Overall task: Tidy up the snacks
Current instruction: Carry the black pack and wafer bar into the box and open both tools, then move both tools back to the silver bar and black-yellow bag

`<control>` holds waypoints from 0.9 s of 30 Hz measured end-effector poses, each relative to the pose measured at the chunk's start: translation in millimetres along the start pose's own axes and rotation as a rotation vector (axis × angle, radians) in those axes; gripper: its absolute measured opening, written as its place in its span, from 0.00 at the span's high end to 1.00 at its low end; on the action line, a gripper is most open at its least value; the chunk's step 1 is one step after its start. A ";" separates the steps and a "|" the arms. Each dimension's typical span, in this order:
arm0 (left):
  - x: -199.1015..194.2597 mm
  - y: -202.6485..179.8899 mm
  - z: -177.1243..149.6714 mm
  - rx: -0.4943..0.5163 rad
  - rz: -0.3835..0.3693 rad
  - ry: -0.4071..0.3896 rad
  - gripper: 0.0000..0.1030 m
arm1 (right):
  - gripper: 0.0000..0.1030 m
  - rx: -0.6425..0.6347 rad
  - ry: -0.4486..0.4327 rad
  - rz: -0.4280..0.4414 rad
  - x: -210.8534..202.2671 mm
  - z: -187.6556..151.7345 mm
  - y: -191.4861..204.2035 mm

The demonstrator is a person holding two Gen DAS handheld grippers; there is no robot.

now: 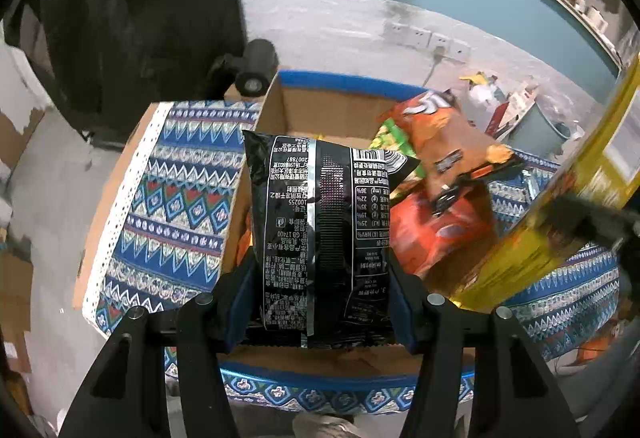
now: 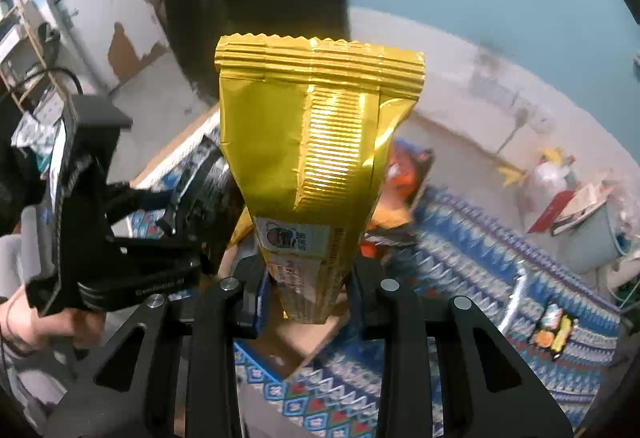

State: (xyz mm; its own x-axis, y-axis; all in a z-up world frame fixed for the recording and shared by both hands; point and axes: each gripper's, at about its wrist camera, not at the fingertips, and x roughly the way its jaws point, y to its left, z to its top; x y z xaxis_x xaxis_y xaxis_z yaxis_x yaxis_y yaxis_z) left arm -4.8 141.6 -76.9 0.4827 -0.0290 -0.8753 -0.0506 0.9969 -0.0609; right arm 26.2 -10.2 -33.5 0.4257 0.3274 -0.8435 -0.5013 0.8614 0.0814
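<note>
Both grippers are clamped on snack bags above an open cardboard box (image 1: 320, 109). Left gripper (image 1: 320, 302) pinches a black bag (image 1: 308, 213) near its lower end, the blue pads pressing in on both sides; the bag stands upright between the fingers, its printed back and silver seam facing the camera, over the near half of the box. Right gripper (image 2: 306, 290) squeezes a gold bag (image 2: 316, 141) by its narrow lower end, and the bag rises upright with its crimped top edge uppermost. In the left wrist view that gold bag (image 1: 552, 222) shows as a slanted yellow strip at the right, beside the box. Inside the box, toward its far right corner, lie two orange bags (image 1: 444, 173), one on top of the other, with a green bag (image 1: 396, 141) partly hidden beneath them. The box sits on a blue patterned cloth (image 1: 172, 197) that covers the table. In the right wrist view a small yellow and orange packet (image 2: 554, 328) lies on the cloth well off to the right, and the left gripper (image 2: 188, 213) with its black bag appears at the left, held by a hand (image 2: 44, 322).
</note>
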 end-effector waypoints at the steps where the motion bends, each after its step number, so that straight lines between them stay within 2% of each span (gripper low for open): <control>1: 2.2 2.6 -1.0 -0.003 0.004 0.005 0.43 | 0.72 -0.003 0.024 0.009 9.9 -0.5 2.5; 9: 22.2 12.4 -3.8 -0.029 0.025 0.056 0.42 | 0.71 0.001 0.142 0.036 64.1 -2.1 16.1; 12: 24.7 14.2 -3.6 -0.033 0.045 0.067 0.42 | 0.68 0.005 0.155 0.037 75.2 4.7 19.2; 14: 23.7 15.4 -2.8 -0.031 0.063 0.065 0.39 | 0.65 0.009 0.128 0.019 73.9 10.2 18.6; 17: 19.5 17.4 -0.9 -0.040 0.084 0.046 0.29 | 0.42 0.019 0.073 -0.002 69.1 18.2 17.3; 19: 16.4 17.5 0.8 -0.042 0.088 0.030 0.29 | 0.41 0.025 0.042 -0.024 64.4 23.1 16.1; 23: 14.9 15.6 2.3 -0.044 0.082 0.024 0.28 | 0.41 0.044 0.030 -0.029 59.2 25.3 11.4; 27: 13.6 11.1 3.1 -0.043 0.067 0.025 0.27 | 0.37 0.059 0.024 -0.046 52.2 22.1 5.2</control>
State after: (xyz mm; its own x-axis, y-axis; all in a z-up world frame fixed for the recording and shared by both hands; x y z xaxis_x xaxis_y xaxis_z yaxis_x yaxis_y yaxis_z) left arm 3.9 152.5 -88.0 0.4549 0.0352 -0.8898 -0.1200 0.9925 -0.0221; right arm 62.5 20.0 -65.4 0.4291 0.2778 -0.8595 -0.4357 0.8972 0.0725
